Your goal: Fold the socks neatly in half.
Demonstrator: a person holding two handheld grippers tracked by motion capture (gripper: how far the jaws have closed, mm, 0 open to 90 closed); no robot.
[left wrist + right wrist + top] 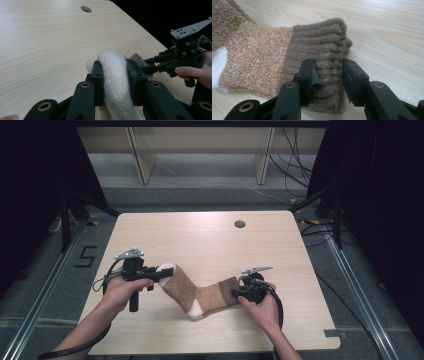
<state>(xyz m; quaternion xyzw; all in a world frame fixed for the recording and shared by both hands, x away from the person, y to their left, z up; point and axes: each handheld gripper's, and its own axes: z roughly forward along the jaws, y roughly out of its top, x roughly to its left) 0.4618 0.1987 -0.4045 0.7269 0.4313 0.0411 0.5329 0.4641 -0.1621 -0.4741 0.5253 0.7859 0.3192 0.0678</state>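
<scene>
An orange-brown speckled sock [200, 292] with a white toe and heel and a brown ribbed cuff is stretched across the near part of the wooden table [210, 240]. My left gripper [165, 272] is shut on the white toe [112, 62], and its pads squeeze the knit from both sides. At the other end, my right gripper [236, 292] is shut on the brown cuff [319, 37], with the ribbing bunched between its jaws. The left gripper view also shows the right gripper [150, 66] farther off, with a hand around it.
A round hole [239, 224] sits in the table's far right part. Beyond the far edge stand wooden shelf legs [142, 165]. Cables [295, 175] trail on the floor at the right, and a "5" mark [86, 256] is on the floor at the left.
</scene>
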